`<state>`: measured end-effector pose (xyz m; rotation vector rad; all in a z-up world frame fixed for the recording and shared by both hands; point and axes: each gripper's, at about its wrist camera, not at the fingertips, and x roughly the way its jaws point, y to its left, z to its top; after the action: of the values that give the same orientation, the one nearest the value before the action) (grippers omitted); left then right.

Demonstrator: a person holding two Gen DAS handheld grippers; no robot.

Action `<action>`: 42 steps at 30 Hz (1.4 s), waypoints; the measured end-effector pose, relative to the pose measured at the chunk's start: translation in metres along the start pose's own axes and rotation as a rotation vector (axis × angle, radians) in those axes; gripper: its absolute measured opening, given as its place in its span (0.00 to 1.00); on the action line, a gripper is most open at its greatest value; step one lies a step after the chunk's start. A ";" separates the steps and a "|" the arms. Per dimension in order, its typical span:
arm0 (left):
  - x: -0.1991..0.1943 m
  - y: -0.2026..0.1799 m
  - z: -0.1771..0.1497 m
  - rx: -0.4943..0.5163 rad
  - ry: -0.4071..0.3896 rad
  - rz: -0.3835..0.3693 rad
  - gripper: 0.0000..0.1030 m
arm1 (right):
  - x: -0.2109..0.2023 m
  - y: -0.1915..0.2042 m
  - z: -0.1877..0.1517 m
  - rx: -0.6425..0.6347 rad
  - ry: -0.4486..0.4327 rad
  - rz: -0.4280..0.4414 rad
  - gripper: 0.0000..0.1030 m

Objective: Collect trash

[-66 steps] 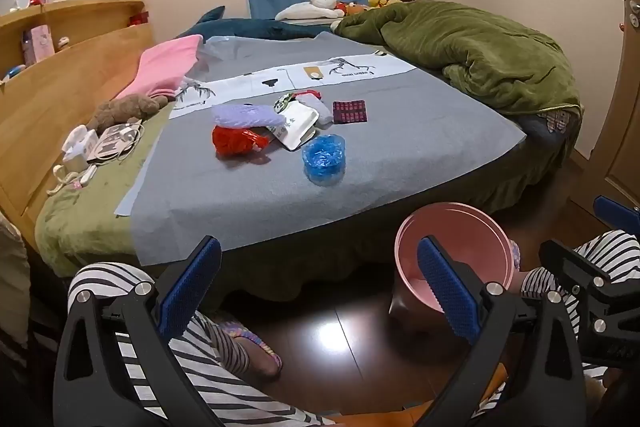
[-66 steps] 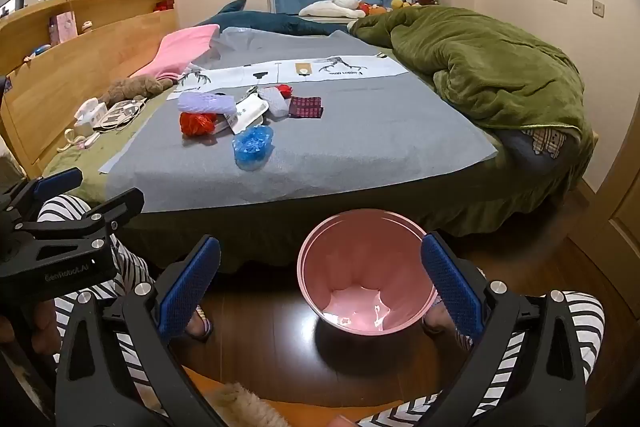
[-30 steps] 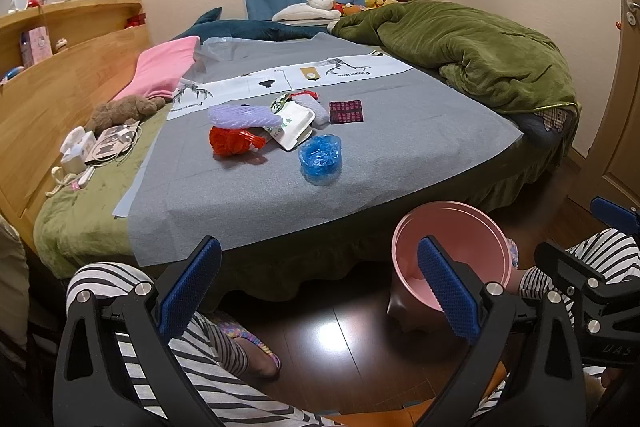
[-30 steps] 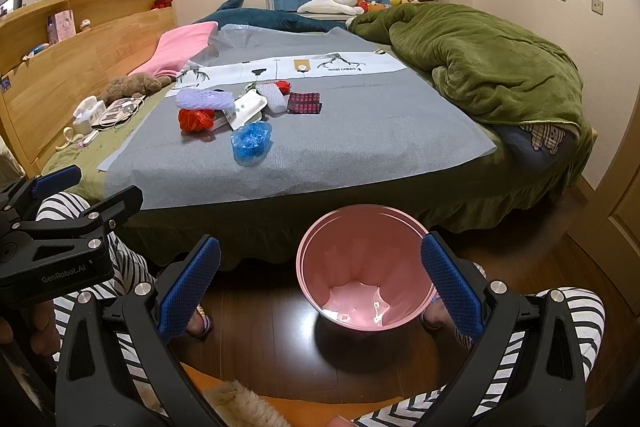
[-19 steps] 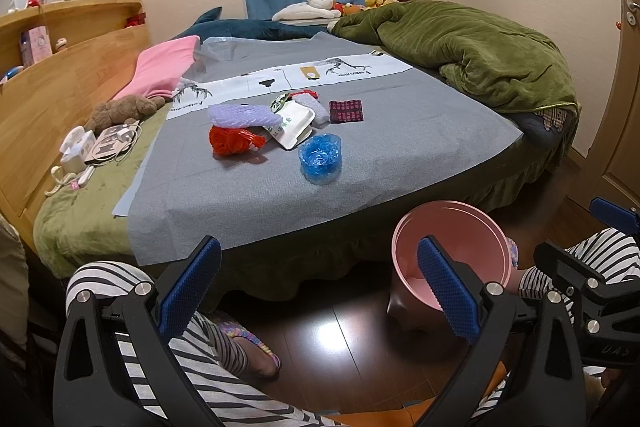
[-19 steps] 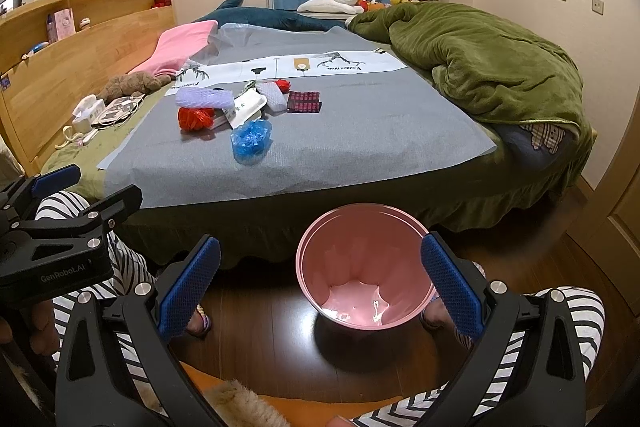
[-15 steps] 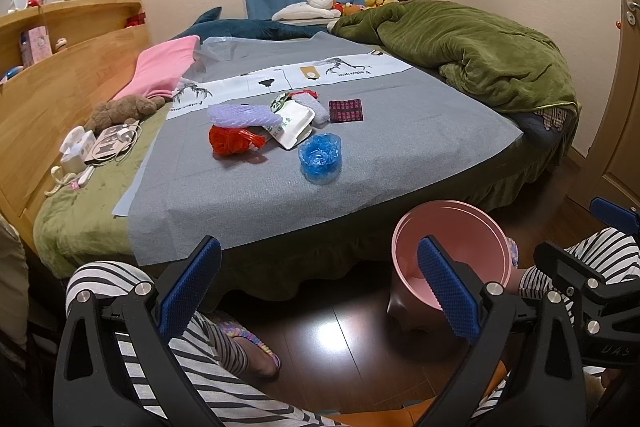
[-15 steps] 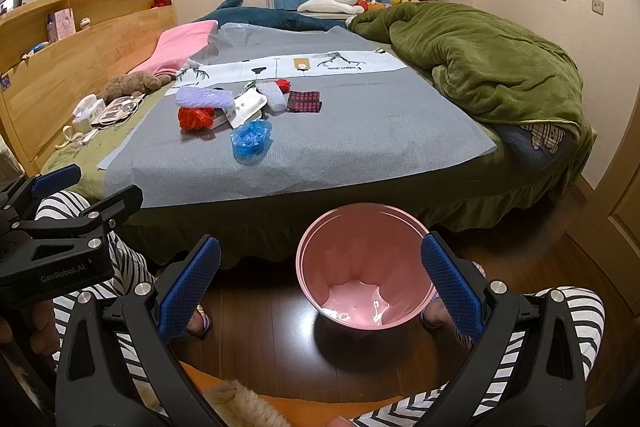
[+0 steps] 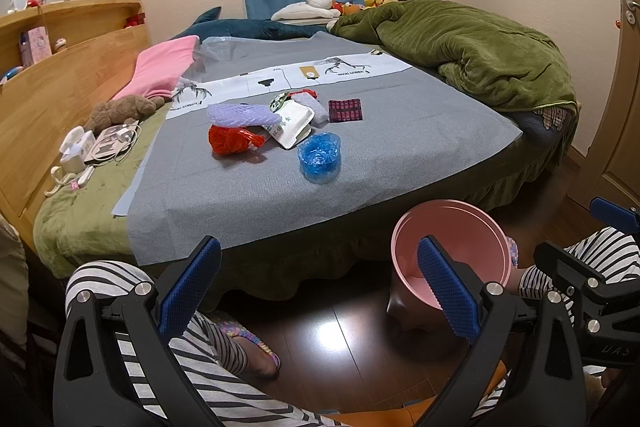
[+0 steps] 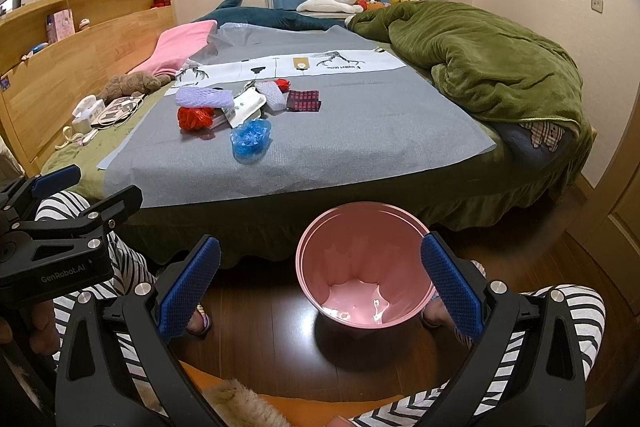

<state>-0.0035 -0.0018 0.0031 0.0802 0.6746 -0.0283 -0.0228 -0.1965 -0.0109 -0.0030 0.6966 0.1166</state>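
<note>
Both tools — left tool [image 9: 318,283] and right tool [image 10: 320,281] — hang spread wide, pinching nothing. The round pink plastic bin [image 10: 362,263] stands on the floor; crumpled blue plastic wrapper [image 10: 251,137] lies on the bed at 11 o'clock from it.

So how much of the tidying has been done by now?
None yet, by the look of it. The pink bin on the floor looks empty. Both jaws are open and hold nothing. The blue wrapper, red net, purple foam sleeve and the rest of the pile all lie on the bed.
</note>
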 end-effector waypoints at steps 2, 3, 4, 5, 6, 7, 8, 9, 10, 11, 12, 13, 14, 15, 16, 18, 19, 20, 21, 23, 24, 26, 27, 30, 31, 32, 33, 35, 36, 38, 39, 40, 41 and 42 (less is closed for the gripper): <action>0.003 0.001 -0.001 0.000 0.000 -0.001 0.93 | 0.000 0.000 0.000 0.000 0.000 0.001 0.95; 0.002 0.001 -0.001 0.000 0.000 -0.002 0.93 | 0.000 0.000 0.000 0.000 0.001 0.000 0.95; 0.001 -0.003 -0.001 0.001 0.000 -0.002 0.93 | 0.000 0.000 0.000 0.000 0.001 0.000 0.95; 0.000 -0.003 -0.001 0.002 0.000 -0.001 0.93 | 0.000 0.000 0.000 0.000 0.000 0.001 0.95; 0.000 -0.003 -0.001 0.002 -0.001 -0.001 0.93 | 0.000 0.000 0.000 0.000 0.000 0.001 0.95; 0.001 -0.002 -0.001 0.001 0.000 -0.002 0.93 | 0.000 0.000 0.000 0.000 0.001 0.001 0.95; 0.001 -0.003 -0.001 0.000 0.000 -0.002 0.93 | 0.000 0.000 0.000 0.000 0.001 0.001 0.95; 0.001 -0.003 -0.001 0.001 0.000 -0.001 0.93 | 0.000 0.000 0.001 0.000 0.001 0.001 0.95; 0.001 -0.002 -0.001 0.001 0.000 -0.001 0.93 | 0.000 0.000 -0.001 0.000 0.001 0.001 0.95; 0.001 -0.002 -0.001 0.001 0.001 -0.002 0.93 | 0.000 0.000 -0.003 -0.001 0.002 0.001 0.95; 0.001 -0.002 -0.001 0.001 0.000 -0.002 0.93 | 0.001 0.000 -0.002 0.000 0.002 0.001 0.95; 0.001 -0.003 -0.001 0.001 0.000 -0.002 0.93 | 0.001 0.000 -0.002 0.000 0.002 0.001 0.95; 0.000 -0.003 -0.001 0.001 0.000 -0.002 0.93 | 0.001 0.000 -0.002 0.000 0.002 0.000 0.95; 0.001 -0.003 -0.001 0.001 0.000 -0.001 0.93 | 0.001 0.000 -0.002 0.001 0.003 0.000 0.95; 0.001 -0.003 -0.001 0.002 0.000 -0.002 0.93 | 0.001 0.000 -0.003 0.002 0.004 0.001 0.95; 0.000 -0.003 -0.001 0.002 0.001 -0.002 0.93 | 0.001 0.000 -0.003 0.001 0.004 0.000 0.95; 0.000 -0.004 -0.001 0.001 0.002 -0.002 0.93 | 0.001 -0.001 -0.005 0.001 0.005 0.000 0.95; 0.000 -0.004 -0.001 0.001 0.002 -0.002 0.93 | 0.001 -0.001 -0.005 0.001 0.005 0.000 0.95; 0.000 -0.004 -0.001 0.001 0.002 -0.002 0.93 | 0.001 -0.001 -0.006 0.001 0.005 0.001 0.95; 0.000 -0.003 -0.001 0.002 0.001 -0.002 0.93 | 0.001 -0.001 -0.006 0.001 0.004 0.000 0.95; 0.000 -0.004 -0.002 0.002 0.001 -0.003 0.93 | 0.001 -0.001 -0.005 0.002 0.005 0.000 0.95; 0.001 -0.009 -0.004 0.005 0.002 -0.005 0.93 | 0.002 -0.001 -0.004 0.003 0.006 0.000 0.95; 0.001 -0.011 -0.005 0.005 0.004 -0.006 0.93 | 0.004 -0.002 -0.010 0.005 0.009 0.000 0.95; 0.003 -0.012 -0.006 0.005 0.010 -0.010 0.93 | 0.005 -0.001 -0.013 0.008 0.013 0.004 0.95; 0.003 -0.012 -0.006 0.005 0.012 -0.009 0.93 | 0.006 -0.001 -0.014 0.008 0.015 0.006 0.95; 0.005 -0.012 -0.007 0.003 0.013 -0.008 0.93 | 0.006 -0.001 -0.014 0.008 0.015 0.006 0.95; 0.007 -0.010 -0.006 -0.001 0.015 -0.011 0.93 | 0.008 -0.002 -0.013 0.010 0.015 0.003 0.95; 0.013 -0.005 -0.004 -0.003 0.019 -0.018 0.93 | 0.009 -0.003 -0.013 0.017 0.016 0.003 0.95; 0.015 -0.004 -0.003 -0.004 0.020 -0.017 0.93 | 0.013 -0.005 -0.008 0.026 0.018 0.004 0.95; 0.022 0.003 -0.001 -0.014 0.023 -0.016 0.93 | 0.017 -0.007 -0.003 0.031 0.011 0.005 0.95; 0.026 0.006 0.000 -0.021 0.025 -0.013 0.93 | 0.019 -0.008 -0.001 0.034 0.002 0.006 0.95; 0.030 0.010 0.002 -0.031 0.026 -0.006 0.93 | 0.021 -0.010 0.003 0.036 -0.012 0.012 0.95; 0.034 0.013 0.003 -0.041 0.025 -0.001 0.93 | 0.024 -0.011 0.007 0.037 -0.030 0.019 0.95; 0.039 0.018 0.005 -0.056 0.020 0.008 0.93 | 0.027 -0.013 0.012 0.039 -0.052 0.025 0.95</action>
<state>0.0310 0.0154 -0.0167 0.0298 0.6943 -0.0012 0.0064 -0.2057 -0.0193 0.0458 0.6467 0.1272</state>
